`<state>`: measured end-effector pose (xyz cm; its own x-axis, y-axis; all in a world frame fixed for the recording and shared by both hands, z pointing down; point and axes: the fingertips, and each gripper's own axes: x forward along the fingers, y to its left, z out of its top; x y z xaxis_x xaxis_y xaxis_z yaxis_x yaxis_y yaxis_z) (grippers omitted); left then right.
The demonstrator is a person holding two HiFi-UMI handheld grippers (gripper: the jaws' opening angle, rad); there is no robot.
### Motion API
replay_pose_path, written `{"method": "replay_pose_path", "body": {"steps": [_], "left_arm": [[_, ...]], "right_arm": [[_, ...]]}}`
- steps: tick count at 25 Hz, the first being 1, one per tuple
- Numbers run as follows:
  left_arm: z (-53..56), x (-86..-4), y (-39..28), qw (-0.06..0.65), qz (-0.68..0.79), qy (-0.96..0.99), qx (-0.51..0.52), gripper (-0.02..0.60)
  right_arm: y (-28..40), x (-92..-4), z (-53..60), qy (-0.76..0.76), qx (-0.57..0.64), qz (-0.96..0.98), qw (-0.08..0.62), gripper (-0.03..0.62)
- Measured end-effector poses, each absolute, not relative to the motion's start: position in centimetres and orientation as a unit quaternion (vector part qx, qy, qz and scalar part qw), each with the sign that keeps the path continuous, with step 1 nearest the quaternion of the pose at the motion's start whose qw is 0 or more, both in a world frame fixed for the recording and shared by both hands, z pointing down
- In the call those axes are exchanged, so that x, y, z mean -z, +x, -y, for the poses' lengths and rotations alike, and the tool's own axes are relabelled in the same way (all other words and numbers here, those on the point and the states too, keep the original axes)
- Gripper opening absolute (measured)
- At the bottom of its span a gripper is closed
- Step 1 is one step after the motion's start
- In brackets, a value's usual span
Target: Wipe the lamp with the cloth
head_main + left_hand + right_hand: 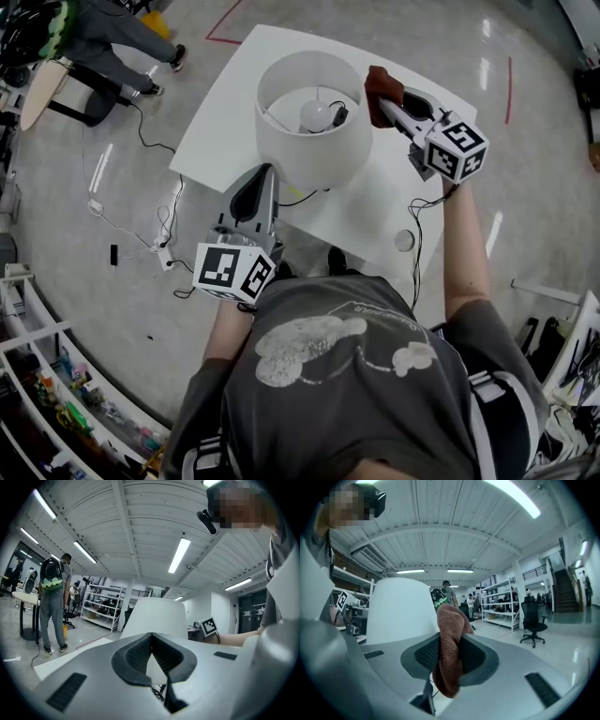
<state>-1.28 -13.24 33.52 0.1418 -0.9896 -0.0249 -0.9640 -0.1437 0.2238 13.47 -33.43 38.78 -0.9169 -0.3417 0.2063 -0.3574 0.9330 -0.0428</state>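
A lamp with a wide white shade [314,117] and a bare bulb [316,114] stands on the white table [220,122]. My right gripper [386,101] is shut on a rust-brown cloth [377,84], held beside the shade's upper right rim. In the right gripper view the cloth [451,634] hangs pinched between the jaws, with the shade [401,613] just to the left. My left gripper [266,178] is shut and holds nothing, its tip close under the shade's near left side. Straight ahead in the left gripper view rises the shade [157,616].
The lamp's black cable [302,198] trails over the table's near side, and a small round disc [404,240] lies near the front right edge. Cords and a power strip [161,246] lie on the floor at left. A person [117,42] stands at far left.
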Motion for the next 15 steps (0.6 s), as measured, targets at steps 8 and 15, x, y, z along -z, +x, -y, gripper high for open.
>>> {"method": "replay_pose_path", "body": {"steps": [8, 15], "left_arm": [[13.6, -32.0, -2.8, 0.061, 0.627, 0.771, 0.099, 0.008], [13.7, -31.8, -2.9, 0.062, 0.596, 0.794, 0.103, 0.008]], "right_arm": [[12.7, -29.5, 29.2, 0.196, 0.103, 0.973, 0.067, 0.097], [12.1, -32.2, 26.8, 0.237, 0.111, 0.958, 0.120, 0.097]]}}
